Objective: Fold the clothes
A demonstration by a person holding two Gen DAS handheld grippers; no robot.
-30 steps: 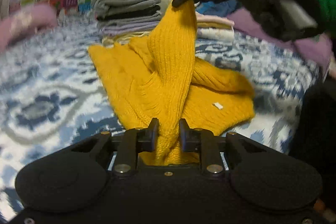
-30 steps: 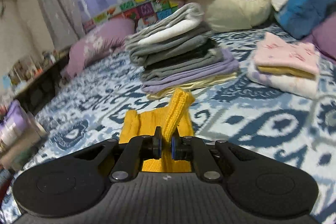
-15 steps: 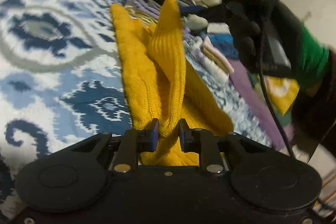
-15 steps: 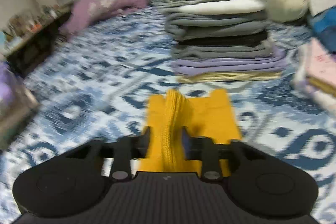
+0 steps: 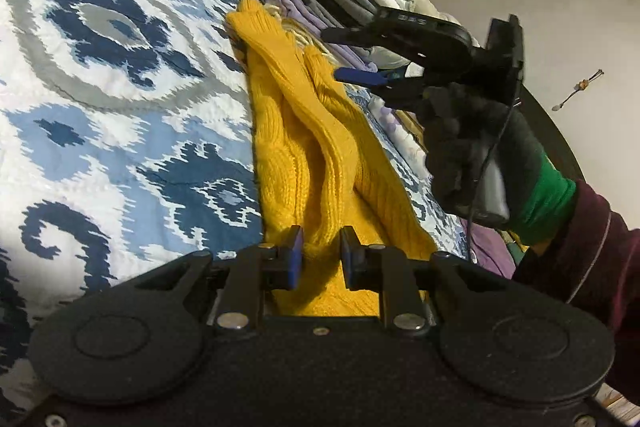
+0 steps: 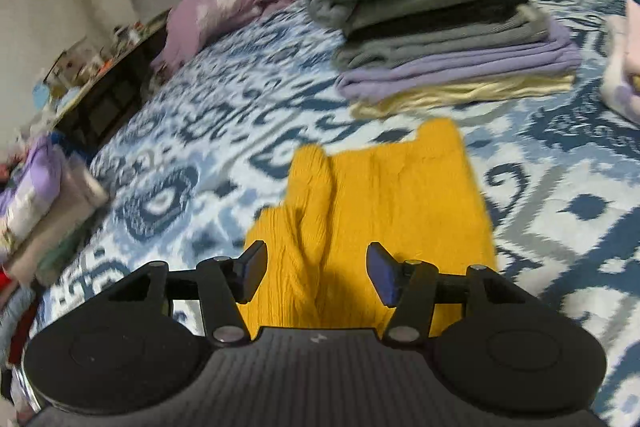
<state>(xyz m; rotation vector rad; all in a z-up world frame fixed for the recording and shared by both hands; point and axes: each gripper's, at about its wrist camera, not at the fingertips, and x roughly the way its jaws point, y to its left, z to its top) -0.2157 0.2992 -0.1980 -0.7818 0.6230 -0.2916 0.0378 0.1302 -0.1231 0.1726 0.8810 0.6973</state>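
Note:
A yellow knit sweater (image 5: 320,163) lies on the blue patterned bedspread (image 5: 120,107), with one sleeve folded along its body. My left gripper (image 5: 319,255) has the sweater's near end between its fingers, the jaws slightly apart around the knit. My right gripper (image 6: 316,269) is open and hovers just above the sweater (image 6: 400,195), holding nothing. It also shows in the left wrist view (image 5: 340,55), open above the sleeve cuff.
A tall stack of folded grey, black, lilac and cream clothes (image 6: 440,27) stands just beyond the sweater. A smaller folded pile (image 6: 624,75) is at the right. A purple pillow (image 6: 232,3) lies at the far left, a low table (image 6: 100,67) beside the bed.
My right gripper has opened and let go of the sleeve, which now lies flat on the sweater. My left gripper has lowered its end toward the bed and eased its grip.

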